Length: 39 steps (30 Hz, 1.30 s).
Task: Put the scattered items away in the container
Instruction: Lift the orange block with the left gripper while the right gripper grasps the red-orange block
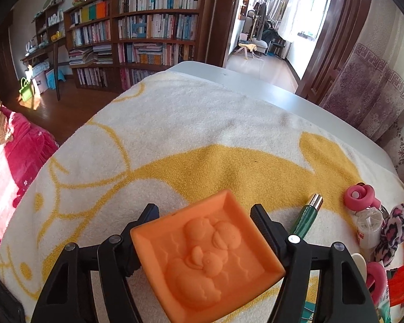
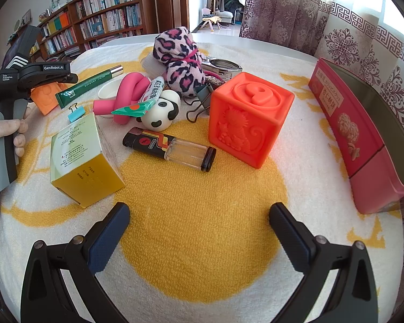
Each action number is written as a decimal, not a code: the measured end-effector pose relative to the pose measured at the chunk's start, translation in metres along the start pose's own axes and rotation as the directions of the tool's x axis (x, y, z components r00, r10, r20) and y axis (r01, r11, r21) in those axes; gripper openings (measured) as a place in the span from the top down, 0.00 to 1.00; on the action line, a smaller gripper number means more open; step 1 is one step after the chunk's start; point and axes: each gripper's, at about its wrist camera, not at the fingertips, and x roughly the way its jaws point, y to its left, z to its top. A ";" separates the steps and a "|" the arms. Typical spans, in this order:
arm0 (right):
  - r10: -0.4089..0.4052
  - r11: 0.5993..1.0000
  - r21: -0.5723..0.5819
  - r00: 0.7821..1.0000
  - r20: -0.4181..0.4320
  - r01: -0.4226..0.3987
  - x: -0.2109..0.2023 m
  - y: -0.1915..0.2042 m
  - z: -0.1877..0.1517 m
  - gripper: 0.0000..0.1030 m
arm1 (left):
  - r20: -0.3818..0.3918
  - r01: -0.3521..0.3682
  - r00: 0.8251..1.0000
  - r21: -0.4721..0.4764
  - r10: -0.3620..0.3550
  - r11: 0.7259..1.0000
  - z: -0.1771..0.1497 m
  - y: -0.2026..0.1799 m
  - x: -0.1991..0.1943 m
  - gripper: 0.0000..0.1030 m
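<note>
One towel (image 2: 202, 215), white with yellow figures, covers the tabletop. Left gripper (image 1: 206, 216): its two fingers clamp the sides of one orange block (image 1: 206, 253) with a duck relief, held above the towel's near-left part. Right gripper (image 2: 199, 215): fingers spread wide, nothing between them, over the towel's near edge. Scattered across the towel's middle: one red-orange cube (image 2: 249, 118), one lighter (image 2: 169, 148), one yellow-green carton (image 2: 83, 156), one green tube (image 2: 90, 86), one pink foam roll (image 2: 126, 94), one panda ball (image 2: 161, 110), one leopard-print bundle (image 2: 179, 62), two binder clips. One red container (image 2: 361, 134) lies at the right edge.
</note>
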 end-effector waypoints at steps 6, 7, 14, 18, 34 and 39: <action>0.071 0.996 0.047 0.997 0.031 -0.072 -0.007 -0.013 -0.002 0.00 | 0.060 0.074 0.996 -0.018 -0.073 0.997 0.004 0.001 -0.034 0.30; 0.105 0.991 0.077 0.993 0.049 -0.108 -0.010 -0.020 -0.003 0.00 | 0.065 0.085 0.994 -0.013 -0.084 0.996 0.004 -0.001 -0.037 0.30; 0.063 0.979 0.180 0.983 0.174 -0.095 -0.045 -0.058 0.010 0.01 | 0.051 0.175 0.983 0.024 -0.176 0.984 -0.001 -0.022 -0.049 0.30; 0.056 0.976 0.198 0.982 0.182 -0.093 -0.044 -0.065 0.025 0.05 | 0.048 0.192 0.980 0.044 -0.194 0.980 -0.005 -0.028 -0.054 0.30; 0.030 0.971 0.231 0.993 0.117 -0.056 0.013 -0.060 0.058 0.37 | 0.005 0.207 0.978 0.093 -0.208 0.974 -0.013 -0.043 -0.048 0.30; 0.062 0.963 0.251 0.987 0.147 -0.098 0.005 -0.066 0.051 0.38 | -0.013 0.222 0.975 0.093 -0.221 0.971 -0.015 -0.046 -0.046 0.30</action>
